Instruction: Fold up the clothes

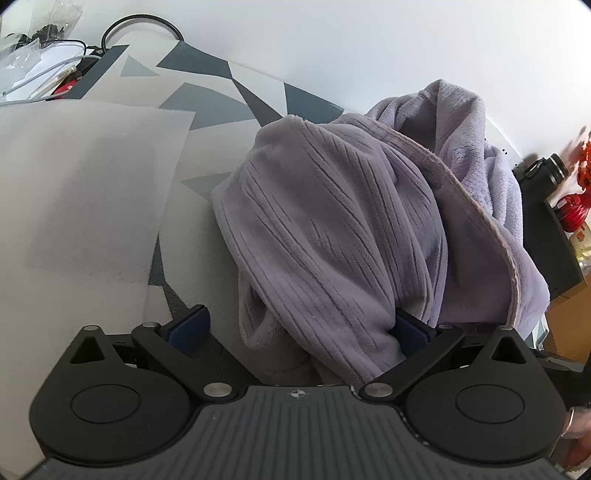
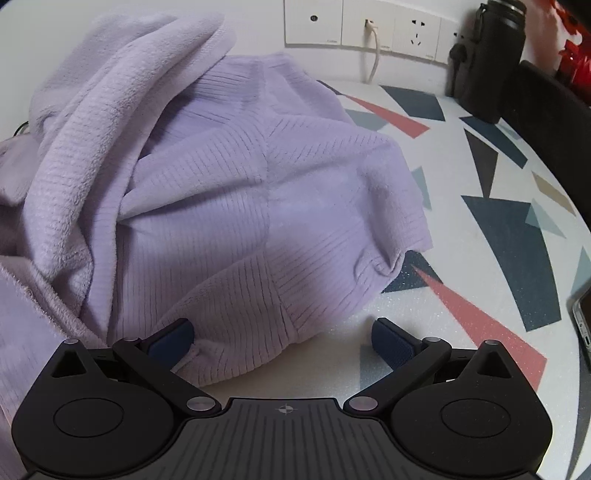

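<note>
The left gripper point(image 1: 301, 328) sits nearest, jaws spread wide, with a fold of the lilac garment point(image 1: 332, 229) bulging between them and covering part of its right pad. The right gripper point(image 2: 282, 341) is likewise agape, its left pad touching the garment's point(image 2: 229, 192) hem, its right pad over bare surface point(image 2: 480, 229). The garment lies heaped on the patterned surface, below wall sockets point(image 2: 362, 27). A phone point(image 2: 583, 325) lies at the right edge.

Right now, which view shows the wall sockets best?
Right wrist view: the wall sockets run along the wall behind the lilac fleece garment, one with a white cable plugged in. The left wrist view shows none, only bare wall.
</note>
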{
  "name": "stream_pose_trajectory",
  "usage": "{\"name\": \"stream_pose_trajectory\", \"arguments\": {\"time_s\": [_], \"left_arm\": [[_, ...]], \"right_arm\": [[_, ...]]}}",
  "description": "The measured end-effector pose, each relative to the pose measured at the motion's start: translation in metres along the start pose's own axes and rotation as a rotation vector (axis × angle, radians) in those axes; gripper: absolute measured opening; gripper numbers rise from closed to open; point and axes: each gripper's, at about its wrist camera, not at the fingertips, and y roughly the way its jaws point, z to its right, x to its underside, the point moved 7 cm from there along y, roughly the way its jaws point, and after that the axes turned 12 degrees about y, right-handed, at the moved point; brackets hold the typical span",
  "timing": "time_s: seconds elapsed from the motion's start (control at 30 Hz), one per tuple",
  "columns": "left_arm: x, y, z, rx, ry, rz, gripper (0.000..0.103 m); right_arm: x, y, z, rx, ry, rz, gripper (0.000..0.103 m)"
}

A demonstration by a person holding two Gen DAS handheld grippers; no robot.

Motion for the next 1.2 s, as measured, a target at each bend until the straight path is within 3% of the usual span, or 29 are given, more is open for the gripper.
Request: {"name": "stream_pose_trajectory", "arguments": {"time_s": [0.67,1.2], "left_arm": [[-0.0015,0.0019,0.0047,-0.014,-0.002,0.007,0.103],[-0.0011,0.0036,0.007,-0.02,-0.047,-0.047,0.103]], "right_arm": [[0.0023,-0.0008,0.0029,-0.015,0.035,0.003,0.102],[-0.0007,0.0009,0.002,-0.009,0.04,-0.009,0.102]]}}
